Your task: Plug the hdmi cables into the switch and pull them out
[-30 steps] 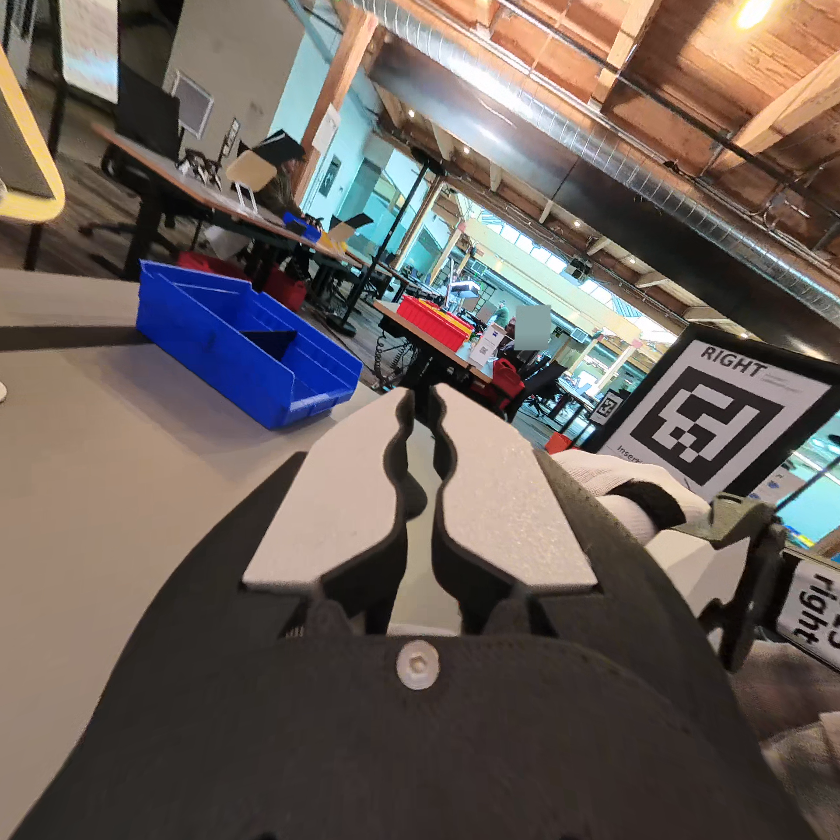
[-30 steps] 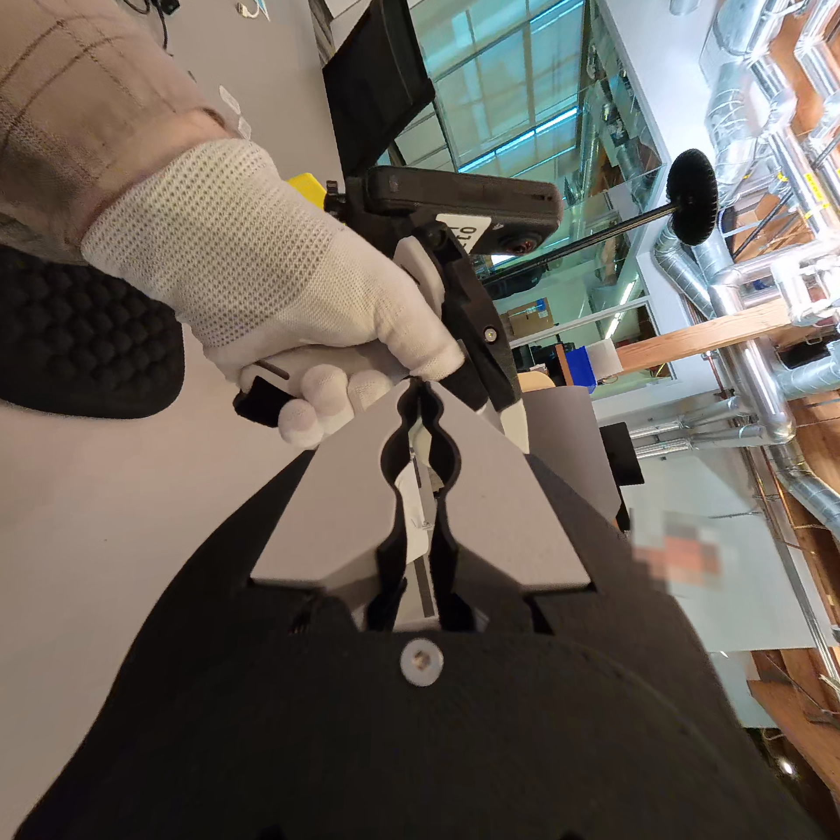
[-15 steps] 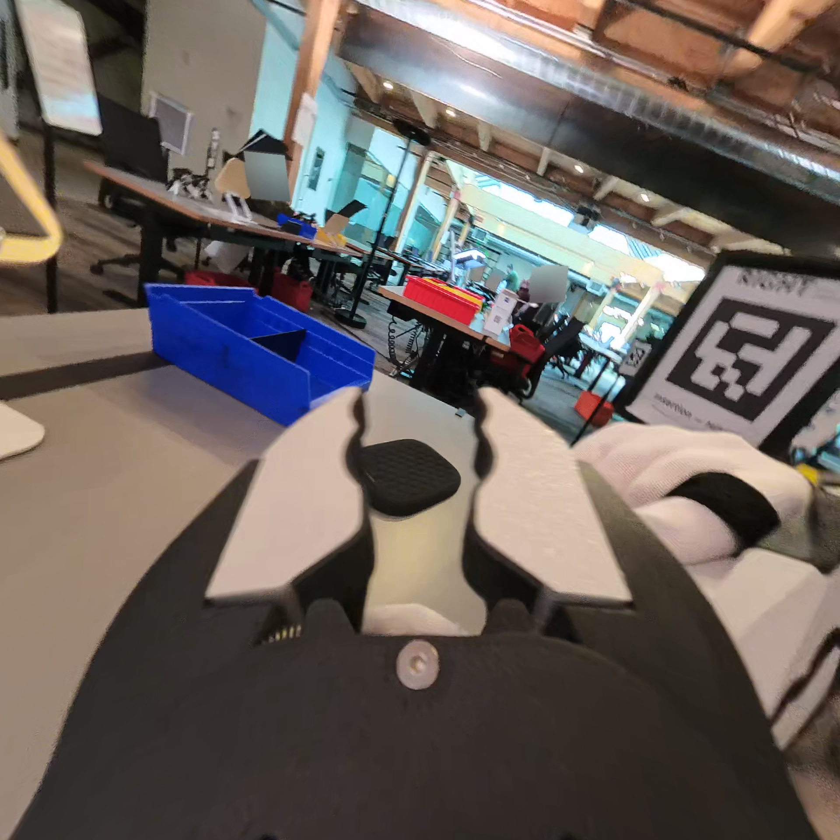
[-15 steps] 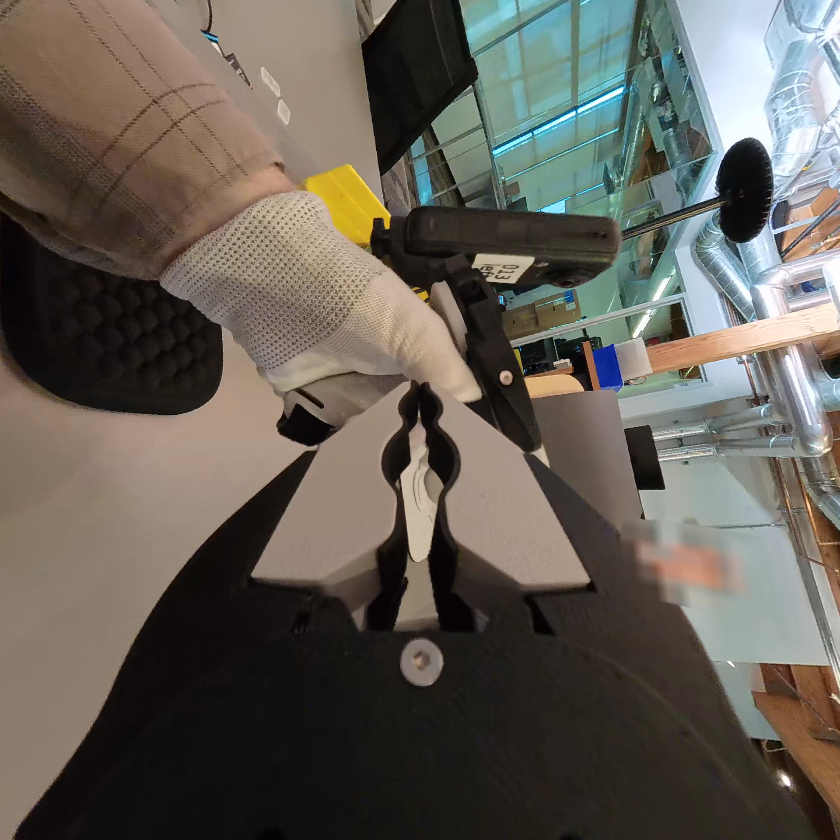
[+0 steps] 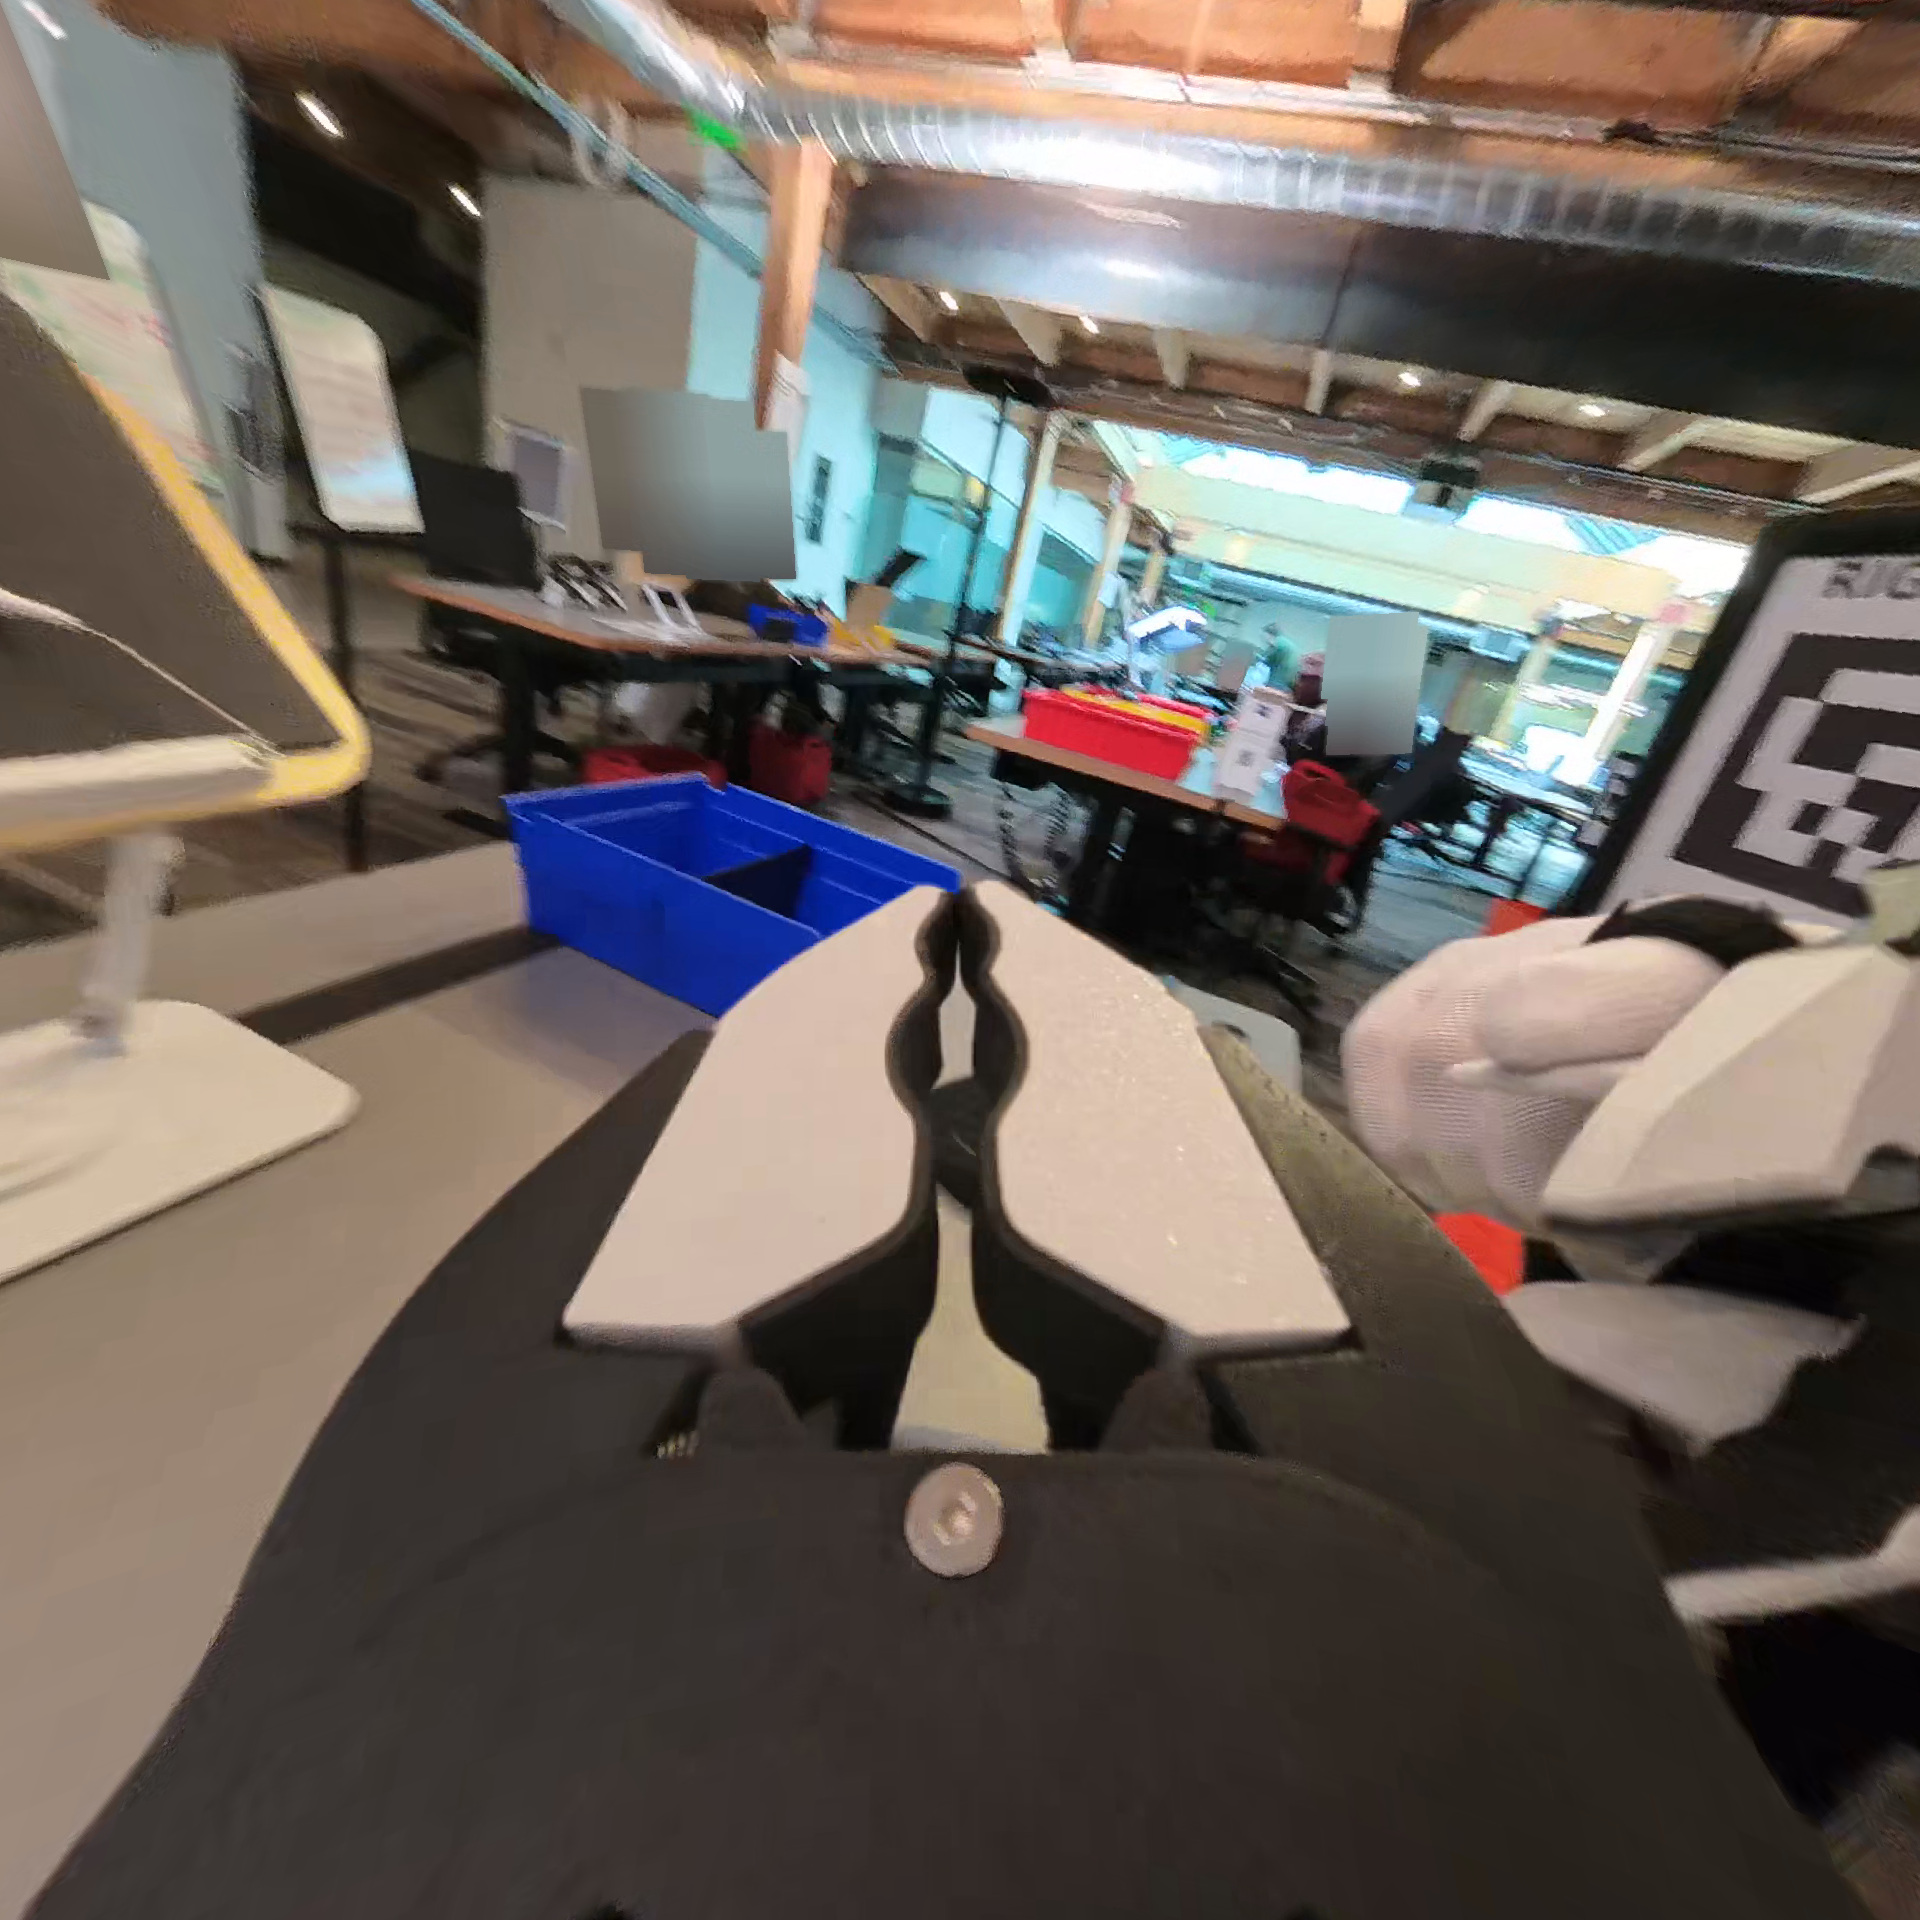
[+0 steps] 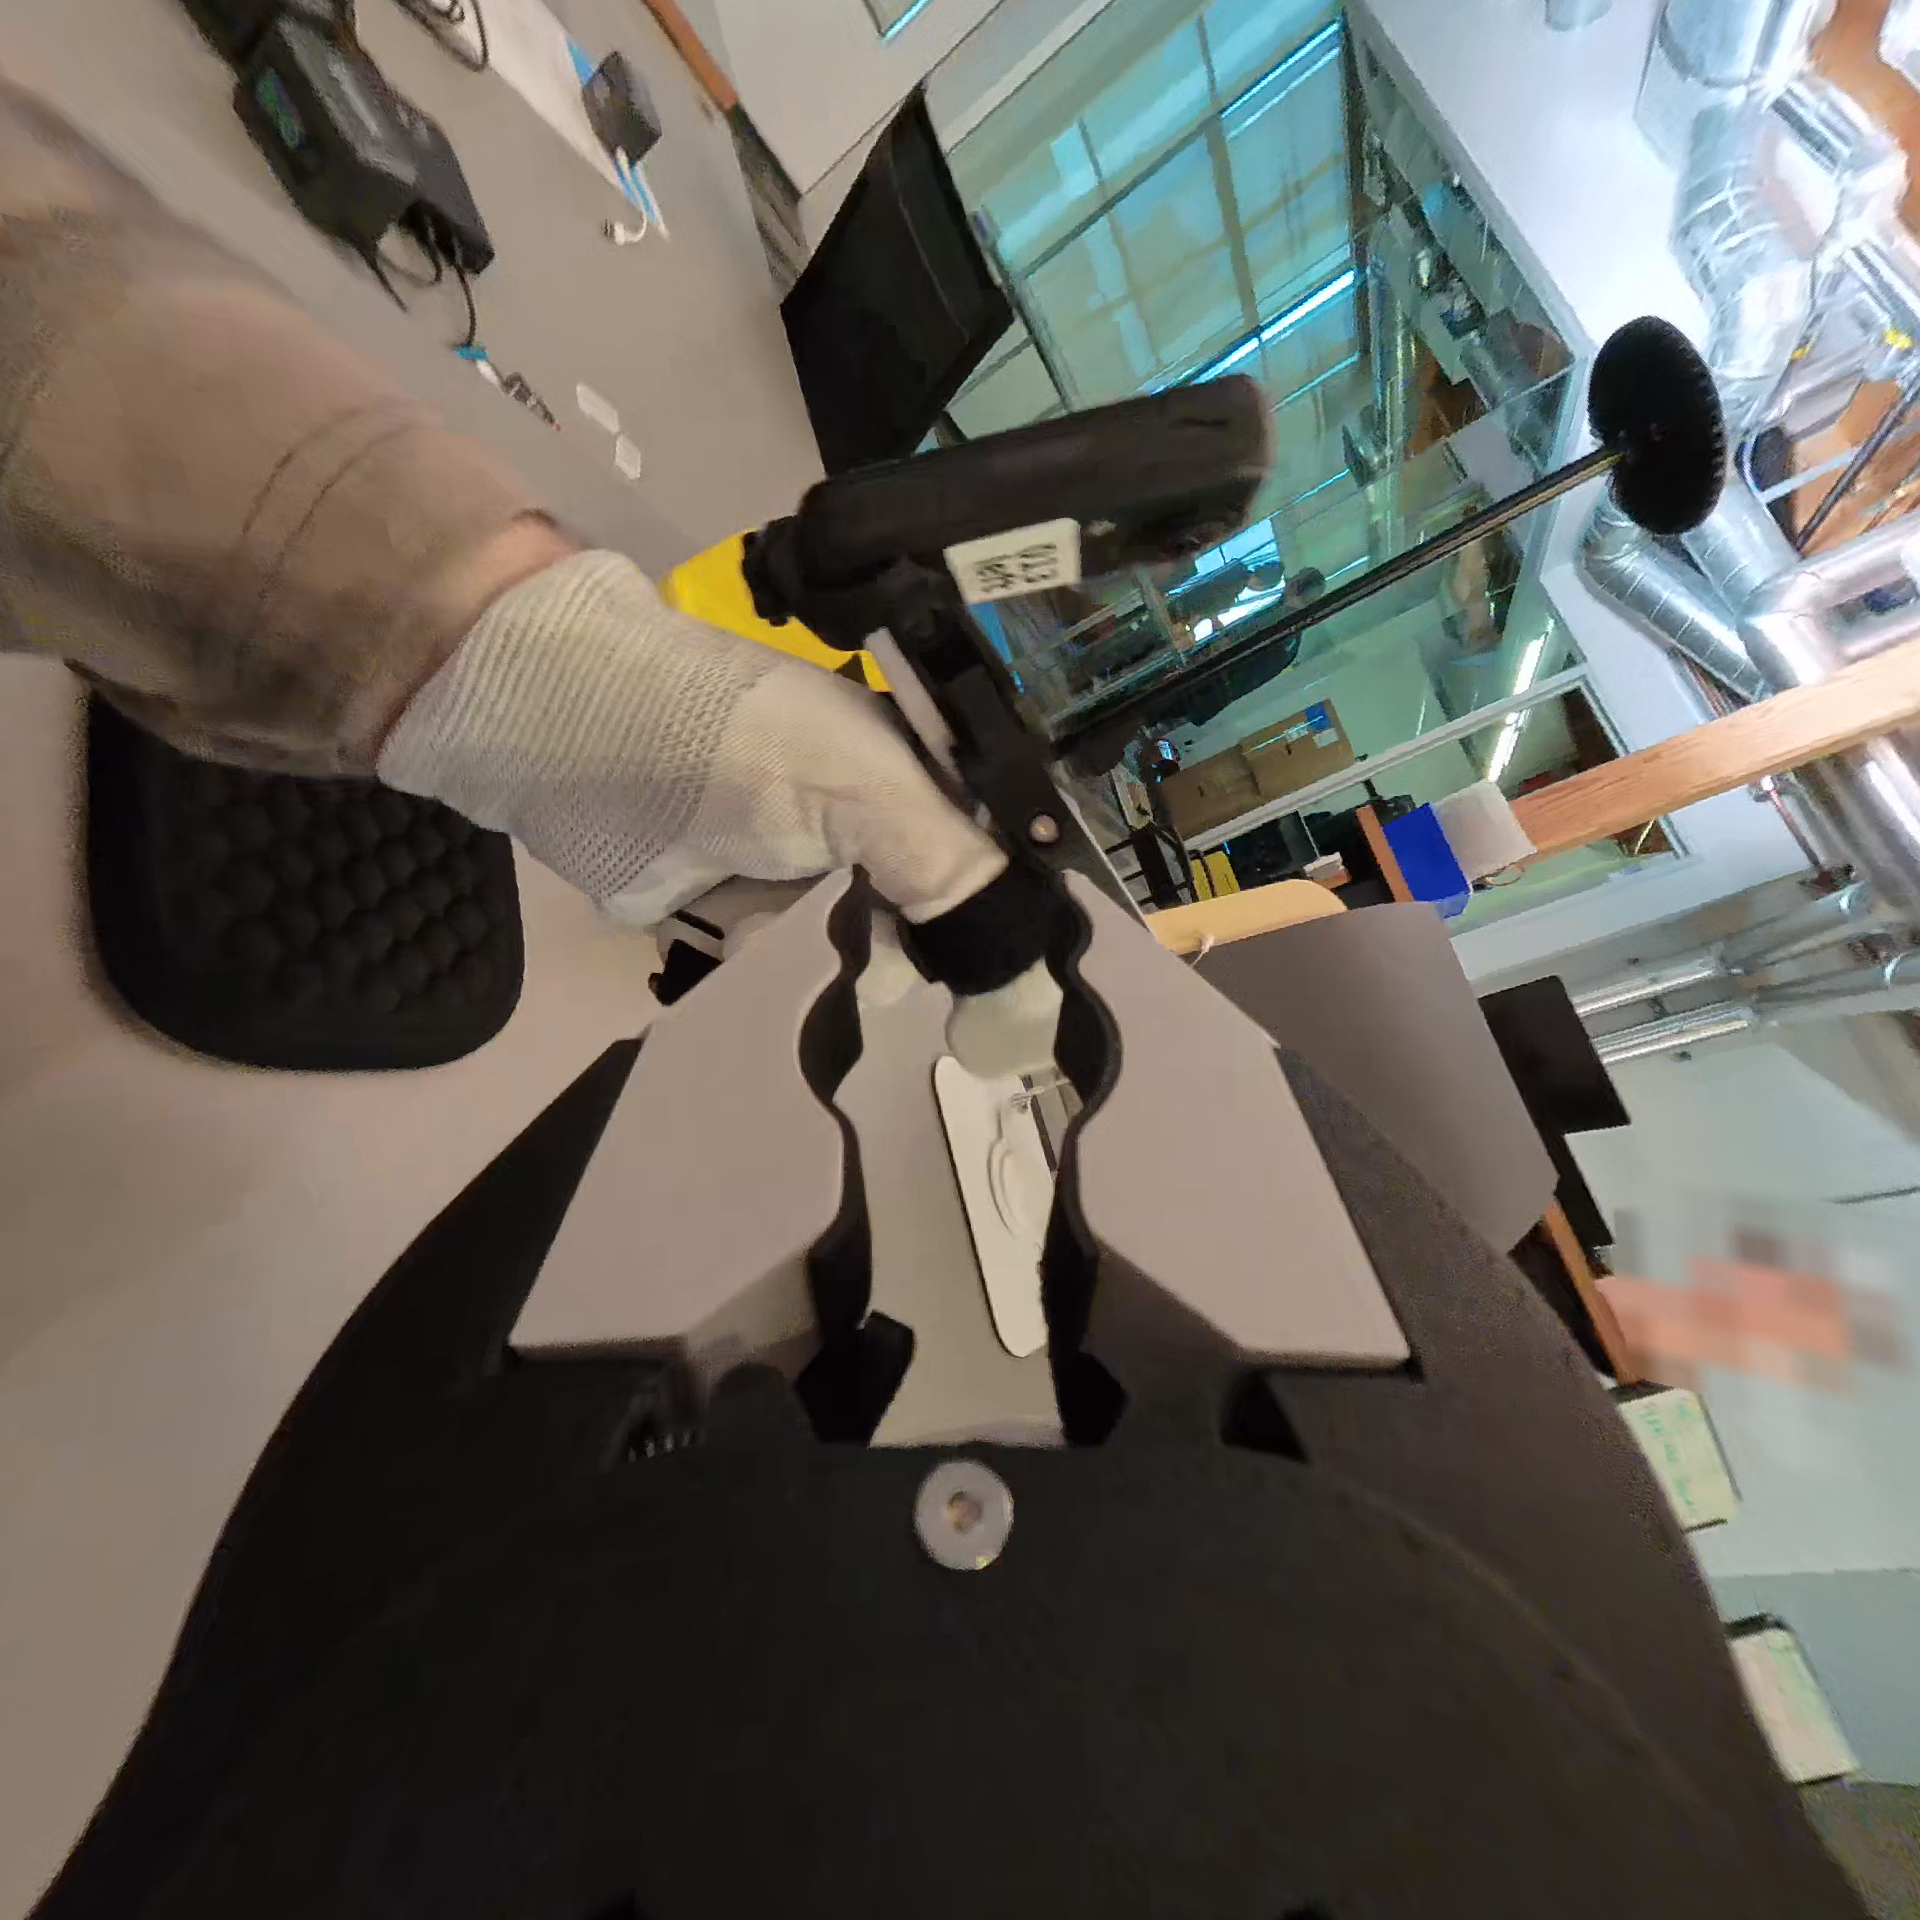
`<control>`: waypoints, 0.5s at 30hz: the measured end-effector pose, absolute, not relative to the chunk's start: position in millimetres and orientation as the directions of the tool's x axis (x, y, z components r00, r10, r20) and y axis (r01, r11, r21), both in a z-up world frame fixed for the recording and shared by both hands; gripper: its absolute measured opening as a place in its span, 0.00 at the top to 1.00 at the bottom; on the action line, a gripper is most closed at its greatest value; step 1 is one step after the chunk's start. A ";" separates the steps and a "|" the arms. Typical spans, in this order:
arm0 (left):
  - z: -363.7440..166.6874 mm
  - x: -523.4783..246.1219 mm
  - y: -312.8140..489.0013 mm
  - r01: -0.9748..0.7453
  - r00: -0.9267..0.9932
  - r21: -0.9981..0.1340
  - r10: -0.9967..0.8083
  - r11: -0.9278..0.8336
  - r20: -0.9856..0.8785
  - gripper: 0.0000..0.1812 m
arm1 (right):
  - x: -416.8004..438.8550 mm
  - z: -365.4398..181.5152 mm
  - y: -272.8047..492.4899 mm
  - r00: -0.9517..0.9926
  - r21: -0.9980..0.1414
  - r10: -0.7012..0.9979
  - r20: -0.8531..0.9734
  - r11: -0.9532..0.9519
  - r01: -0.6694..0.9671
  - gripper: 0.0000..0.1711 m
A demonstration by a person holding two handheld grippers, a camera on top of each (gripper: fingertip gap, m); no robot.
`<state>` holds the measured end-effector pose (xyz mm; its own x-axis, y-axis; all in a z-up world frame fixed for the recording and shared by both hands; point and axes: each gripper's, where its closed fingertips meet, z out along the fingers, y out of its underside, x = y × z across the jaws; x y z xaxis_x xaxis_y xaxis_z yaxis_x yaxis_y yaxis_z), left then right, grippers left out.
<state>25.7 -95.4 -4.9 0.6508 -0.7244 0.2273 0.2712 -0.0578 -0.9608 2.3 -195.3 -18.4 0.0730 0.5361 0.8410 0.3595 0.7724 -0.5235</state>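
A white stand base (image 5: 135,1101) and a blue divided bin (image 5: 665,883) are seen on the grey desk (image 5: 208,1351) in the left wrist view, where the left tongs (image 5: 956,920) are pressed together, empty. A black-and-white marker board (image 5: 1808,769) stands rightward. No cables or switch can be identified. Only the right wrist view shows the right tongs (image 6: 956,940) spread apart, a gloved hand (image 6: 665,748) and a labelled black camera (image 6: 1039,488).

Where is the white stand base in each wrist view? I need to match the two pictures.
Left wrist view: the white stand base sits at the left edge, left of the shut left gripper.
Right wrist view: it shows low in the gap between the fingers of the open right gripper, at.
Shared landmark: the grey table that it stands on.
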 end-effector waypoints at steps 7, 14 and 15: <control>25.8 20.5 -115.1 0.258 0.661 -0.957 -0.747 0.136 0.072 1.00 | 37.5 25.3 -160.5 0.298 -0.763 0.703 0.645 0.610 0.213 1.00; 59.7 47.4 -173.2 0.396 0.388 -0.907 -0.921 0.141 0.027 1.00 | 49.1 5.5 -127.3 0.205 -0.981 0.959 0.196 0.190 0.049 0.97; 62.1 53.2 -184.2 0.402 0.336 -0.906 -0.942 0.135 0.009 1.00 | 45.4 1.6 -128.9 0.169 -0.990 0.975 0.143 0.139 0.031 0.97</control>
<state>53.2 -184.2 62.1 0.3357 -0.9419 0.0090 0.4019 0.1345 -0.9058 45.4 -128.9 1.6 0.1690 0.9752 0.1427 0.0312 0.1395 -0.9897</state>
